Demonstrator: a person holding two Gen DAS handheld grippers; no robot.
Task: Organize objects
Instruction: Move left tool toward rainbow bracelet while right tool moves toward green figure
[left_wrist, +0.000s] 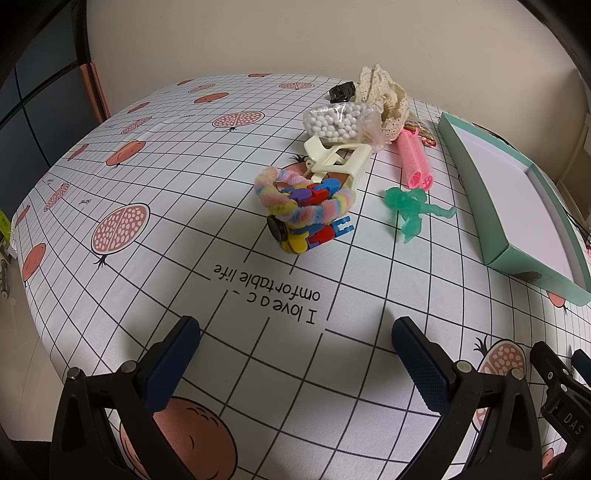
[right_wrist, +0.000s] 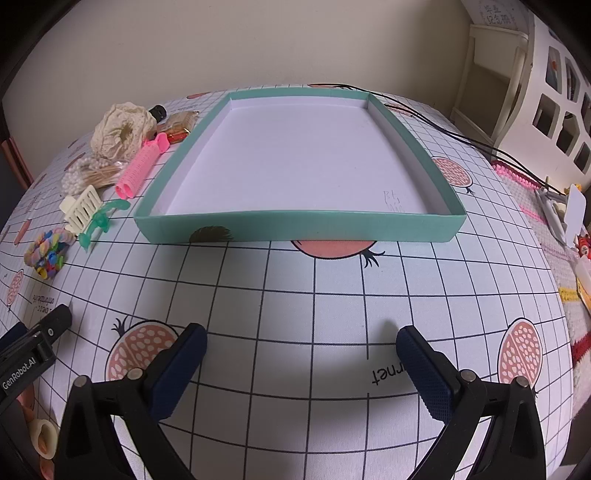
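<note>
Left gripper (left_wrist: 295, 354): jaws wide, holding nothing, over bare tablecloth (left_wrist: 147, 177). Right gripper (right_wrist: 301, 360): jaws wide, holding nothing, open cloth ahead. Shallow green box (right_wrist: 295, 225): nothing inside. Toy pile (left_wrist: 306, 206) and pink rollers (left_wrist: 415, 162): left of box.

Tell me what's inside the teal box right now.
Nothing shows inside the teal box: the right wrist view sees its whole white floor bare, with only faint pencil marks near the front right corner. No part of the floor is covered.

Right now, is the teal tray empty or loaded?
Empty: the teal tray shows only bare white floor; the pink roller lies outside it.
</note>
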